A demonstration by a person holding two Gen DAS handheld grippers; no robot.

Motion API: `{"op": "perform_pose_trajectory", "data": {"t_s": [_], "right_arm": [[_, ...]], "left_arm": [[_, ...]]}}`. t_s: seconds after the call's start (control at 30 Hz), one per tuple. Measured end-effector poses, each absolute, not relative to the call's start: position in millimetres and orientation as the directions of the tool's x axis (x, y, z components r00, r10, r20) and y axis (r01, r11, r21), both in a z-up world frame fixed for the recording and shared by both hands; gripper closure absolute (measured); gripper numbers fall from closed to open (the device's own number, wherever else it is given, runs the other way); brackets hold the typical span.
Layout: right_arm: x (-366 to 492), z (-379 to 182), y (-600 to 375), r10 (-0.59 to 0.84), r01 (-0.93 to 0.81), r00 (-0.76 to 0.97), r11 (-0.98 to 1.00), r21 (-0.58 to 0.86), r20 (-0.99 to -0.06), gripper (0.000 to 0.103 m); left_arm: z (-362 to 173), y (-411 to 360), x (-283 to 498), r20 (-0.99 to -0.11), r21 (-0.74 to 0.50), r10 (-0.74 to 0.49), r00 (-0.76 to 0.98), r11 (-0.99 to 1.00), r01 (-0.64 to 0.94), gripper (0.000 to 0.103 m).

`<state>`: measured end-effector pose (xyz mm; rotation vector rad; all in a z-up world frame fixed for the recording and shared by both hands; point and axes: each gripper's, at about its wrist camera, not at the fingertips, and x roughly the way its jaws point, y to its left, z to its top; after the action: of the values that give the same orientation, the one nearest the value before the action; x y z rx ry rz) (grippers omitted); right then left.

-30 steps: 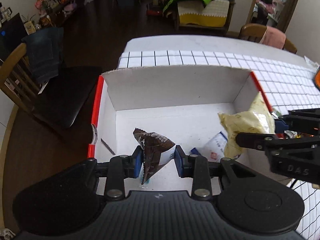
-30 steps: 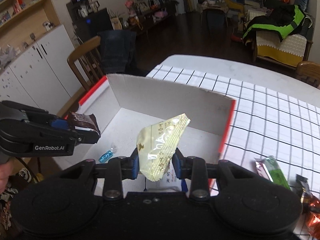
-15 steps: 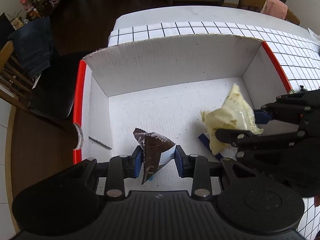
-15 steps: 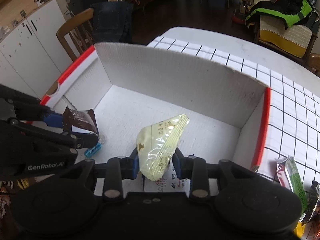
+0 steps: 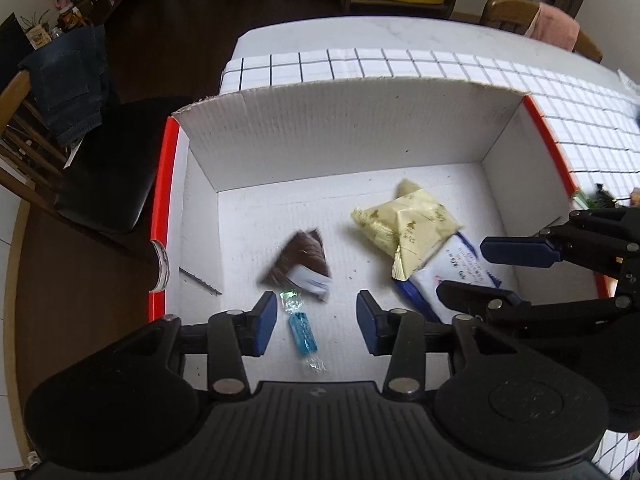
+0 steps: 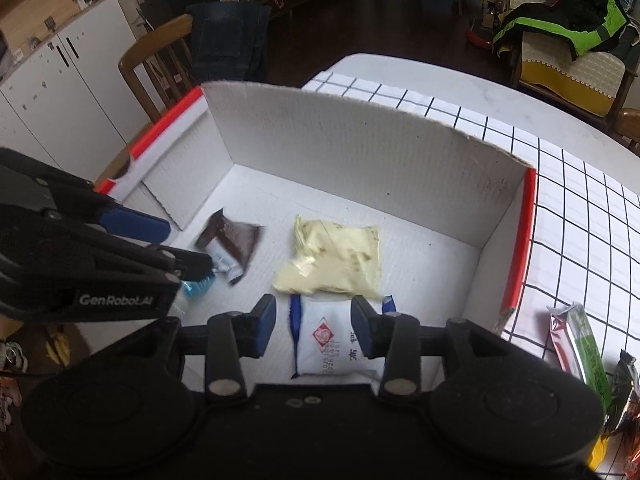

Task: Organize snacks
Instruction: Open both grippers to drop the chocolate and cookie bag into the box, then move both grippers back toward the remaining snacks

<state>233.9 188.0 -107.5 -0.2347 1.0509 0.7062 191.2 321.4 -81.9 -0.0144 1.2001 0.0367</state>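
1. A bench under a white cloth with black grid lines fills the upper right of both views.
2. A white cardboard box with red edges sits on the bench and takes up the centre of each frame.
3. The left gripper hangs over the box at the lower centre of its view; its jaws are opening and grip nothing.
4. The right gripper hangs over the box floor at the lower centre of its view, jaws opening, empty.
5. A pale yellow snack bag lies on the box floor, centre right, overlapping a white and blue packet below it.
6. A brown snack packet, blurred, is just above the left gripper's fingertips, free of them.
7. A small blue wrapped candy lies on the box floor between the left gripper's fingers, touching neither.
8. More wrapped snacks lie on the cloth at the right wrist view's lower right, outside the box.
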Motion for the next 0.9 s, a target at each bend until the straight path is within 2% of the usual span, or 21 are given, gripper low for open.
{"op": "perform_pose_trajectory", "data": {"t_s": [0.37, 0.43, 0.9], "right_arm": [[209.8, -67.1, 158.6, 0.499, -0.640, 0.350, 0.745, 0.187, -0.793, 0.052], [204.4, -60.0, 150.2, 0.516, -0.641, 0.363, 0.743, 0.193, -0.776, 0.046], [177.2, -14.9, 72.3, 0.585, -0.610, 0.465, 0.756, 0.238, -0.664, 0.028]], "left_arm": [[-47.9, 304.4, 160.1, -0.877, -0.004, 0.006, 0.481, 1.000, -0.020, 0.049], [-40.2, 300.0, 154.5, -0.862, -0.011, 0.001, 0.506, 1.000, -0.020, 0.048], [2.7, 242.8, 115.9, -0.742, -0.018, -0.034, 0.669, 0.999, 0.031, 0.033]]}}
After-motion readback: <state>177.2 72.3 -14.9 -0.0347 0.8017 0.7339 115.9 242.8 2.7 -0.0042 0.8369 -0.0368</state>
